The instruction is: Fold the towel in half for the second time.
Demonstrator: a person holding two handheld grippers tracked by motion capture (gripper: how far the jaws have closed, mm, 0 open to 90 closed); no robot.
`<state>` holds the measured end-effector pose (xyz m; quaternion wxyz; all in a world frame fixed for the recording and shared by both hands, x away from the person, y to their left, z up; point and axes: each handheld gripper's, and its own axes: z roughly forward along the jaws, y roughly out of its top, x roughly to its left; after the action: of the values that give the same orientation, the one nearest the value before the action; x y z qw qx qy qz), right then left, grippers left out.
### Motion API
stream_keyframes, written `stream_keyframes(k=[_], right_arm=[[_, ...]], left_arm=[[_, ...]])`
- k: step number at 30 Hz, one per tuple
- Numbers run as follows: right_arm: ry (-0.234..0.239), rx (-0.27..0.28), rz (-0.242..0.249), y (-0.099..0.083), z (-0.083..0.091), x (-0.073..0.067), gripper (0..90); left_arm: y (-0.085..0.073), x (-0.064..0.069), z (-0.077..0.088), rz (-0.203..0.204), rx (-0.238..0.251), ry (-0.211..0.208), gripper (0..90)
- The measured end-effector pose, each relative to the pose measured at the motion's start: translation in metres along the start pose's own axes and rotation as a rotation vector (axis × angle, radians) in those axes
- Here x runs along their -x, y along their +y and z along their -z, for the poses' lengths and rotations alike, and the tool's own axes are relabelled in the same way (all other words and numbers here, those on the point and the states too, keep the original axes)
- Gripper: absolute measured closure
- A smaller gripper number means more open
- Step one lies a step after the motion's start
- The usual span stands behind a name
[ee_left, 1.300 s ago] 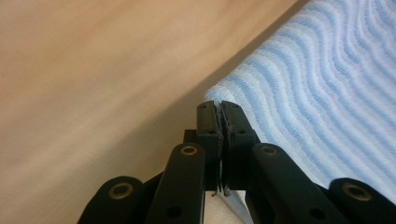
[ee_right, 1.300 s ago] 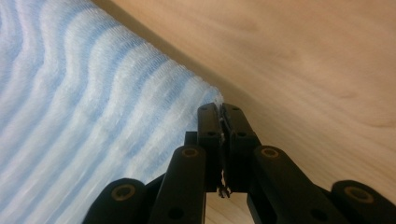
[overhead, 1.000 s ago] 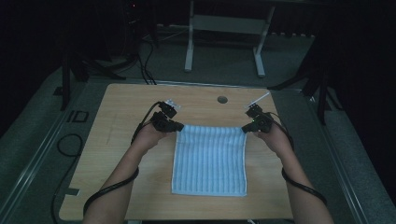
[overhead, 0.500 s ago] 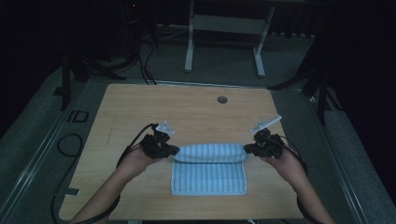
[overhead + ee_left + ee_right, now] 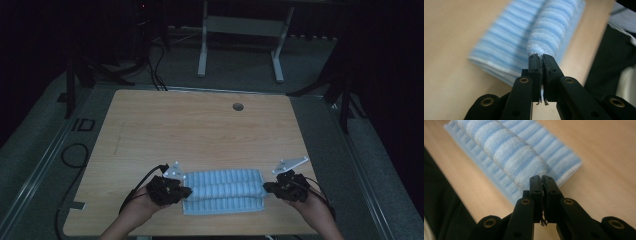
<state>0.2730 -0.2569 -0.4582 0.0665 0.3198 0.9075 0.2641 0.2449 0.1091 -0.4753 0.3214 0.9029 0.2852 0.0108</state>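
Striped towel (image 5: 225, 192) half-folded on the table (image 5: 200, 130) — left tongs (image 5: 184, 191) and right tongs (image 5: 267, 188) each clamped on a corner.

Bare tabletop (image 5: 200, 130) from nine to three o'clock gives free passage; the folded towel (image 5: 225, 192) blocks six o'clock.

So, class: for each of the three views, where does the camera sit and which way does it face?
High view: above the table, looking forward and down; forearms, both grippers, towel.
Left gripper view: on the left gripper, along its fingers pinching the towel.
Right gripper view: on the right gripper, likewise.
Shared: the towel.
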Motion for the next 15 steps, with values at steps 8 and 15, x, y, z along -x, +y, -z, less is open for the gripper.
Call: stream_keyframes(k=[8,15], right_arm=[[0.011,0.017,-0.005,0.001,0.004,-0.005,66.8],[0.031,-0.023,-0.003,0.007,-0.028,-0.005,61.8]], left_arm=[[0.006,-0.003,-0.003,-0.016,-0.037,0.062,48.3],[0.007,-0.005,-0.031,0.0,-0.025,0.031,41.1]])
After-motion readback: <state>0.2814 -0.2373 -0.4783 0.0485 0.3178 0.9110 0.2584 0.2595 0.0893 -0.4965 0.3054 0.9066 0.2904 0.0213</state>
